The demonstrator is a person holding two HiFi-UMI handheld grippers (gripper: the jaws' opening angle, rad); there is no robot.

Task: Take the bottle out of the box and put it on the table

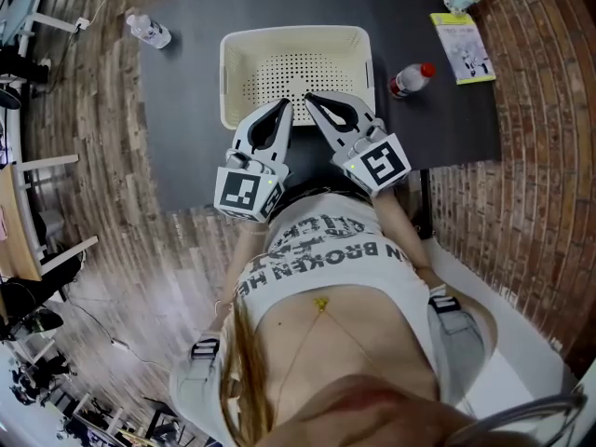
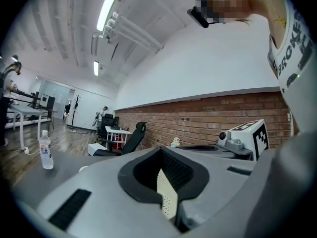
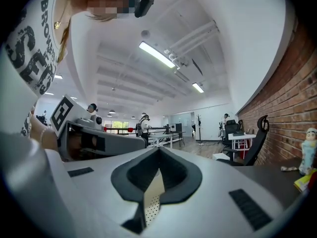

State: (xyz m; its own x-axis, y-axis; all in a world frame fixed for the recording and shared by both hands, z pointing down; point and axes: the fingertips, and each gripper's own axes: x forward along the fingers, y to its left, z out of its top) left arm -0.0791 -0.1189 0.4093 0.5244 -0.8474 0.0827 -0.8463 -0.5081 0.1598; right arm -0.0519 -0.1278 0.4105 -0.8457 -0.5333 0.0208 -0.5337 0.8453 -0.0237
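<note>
My left gripper [image 1: 285, 107] and right gripper [image 1: 310, 99], both clenched on nothing, hover at the near rim of the box [image 1: 233, 73].
The box looks empty and the red-capped bottle [image 1: 410, 79] lies on the table [image 1: 186, 110]; I judge nothing is left to lift.

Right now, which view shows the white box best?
Head view: white box seen from above, rim and perforated floor, near edge partly covered. Left and right gripper views show only a perforated cream sliver past their jaws.

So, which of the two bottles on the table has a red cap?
The bottle just right of the white basket, nearest the right gripper. The other bottle, far left of the basket, shows no red.
</note>
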